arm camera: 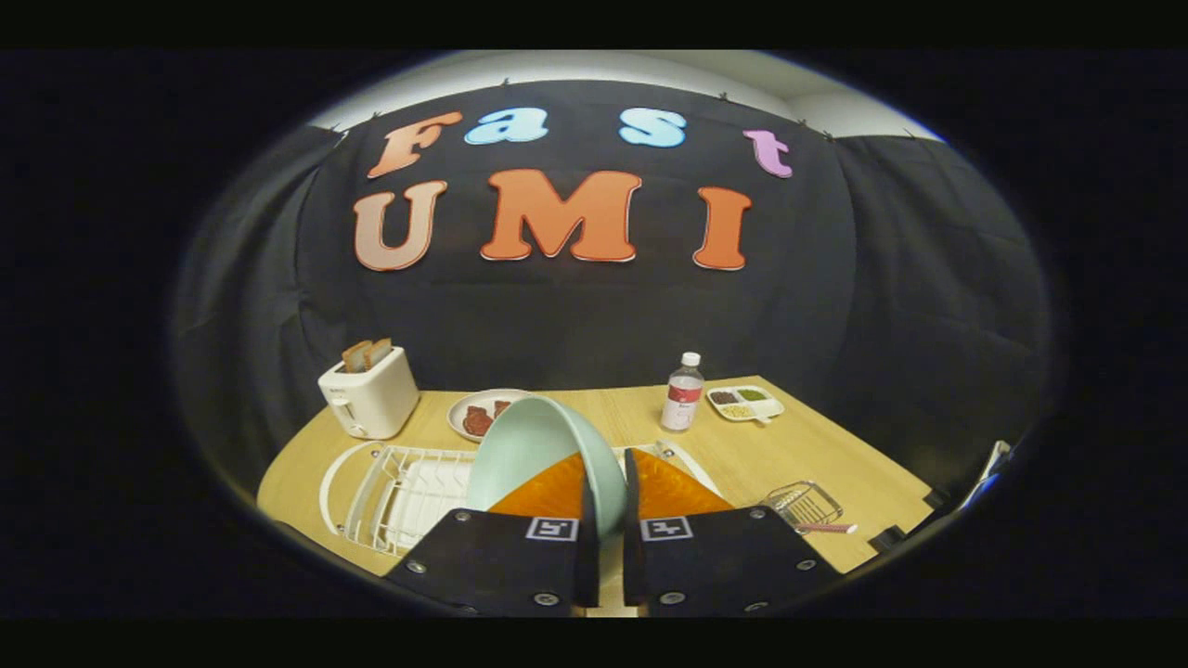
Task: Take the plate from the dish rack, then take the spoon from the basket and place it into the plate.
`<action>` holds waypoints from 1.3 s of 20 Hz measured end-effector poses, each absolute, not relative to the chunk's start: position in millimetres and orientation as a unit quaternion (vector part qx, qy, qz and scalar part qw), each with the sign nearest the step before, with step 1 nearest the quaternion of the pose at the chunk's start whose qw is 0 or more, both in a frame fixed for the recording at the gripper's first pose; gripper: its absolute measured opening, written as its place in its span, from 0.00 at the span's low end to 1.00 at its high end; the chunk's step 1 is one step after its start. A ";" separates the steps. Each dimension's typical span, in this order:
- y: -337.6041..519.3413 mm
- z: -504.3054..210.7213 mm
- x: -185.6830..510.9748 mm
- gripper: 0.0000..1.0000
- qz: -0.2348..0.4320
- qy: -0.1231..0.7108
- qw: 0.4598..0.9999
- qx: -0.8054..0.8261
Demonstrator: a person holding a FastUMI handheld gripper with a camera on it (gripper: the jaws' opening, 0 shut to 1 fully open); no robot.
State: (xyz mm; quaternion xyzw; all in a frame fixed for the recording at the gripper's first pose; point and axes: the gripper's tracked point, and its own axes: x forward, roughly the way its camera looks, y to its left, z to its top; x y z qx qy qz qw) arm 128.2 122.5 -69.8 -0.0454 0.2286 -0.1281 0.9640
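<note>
While the table (789,445) carried the rack (408,487), toaster (369,394), bottle (684,393), snack tray (745,403) and a food dish (478,415), the plate (534,455) was held on edge above the rack, clear of its wires. Gripper (608,506) was clamped on the plate's rim, one finger each side. Plate looked rigid, glazed, likely slippery and breakable; a rim pinch invites swing, so keep it steady. Basket (803,504) sat right of the fingers, with the spoon (826,528) just beside it; its thin handle looked the best place to grip.
</note>
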 end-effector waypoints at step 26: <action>56.9 -235.8 -66.6 0.10 -0.055 0.336 0.885 0.318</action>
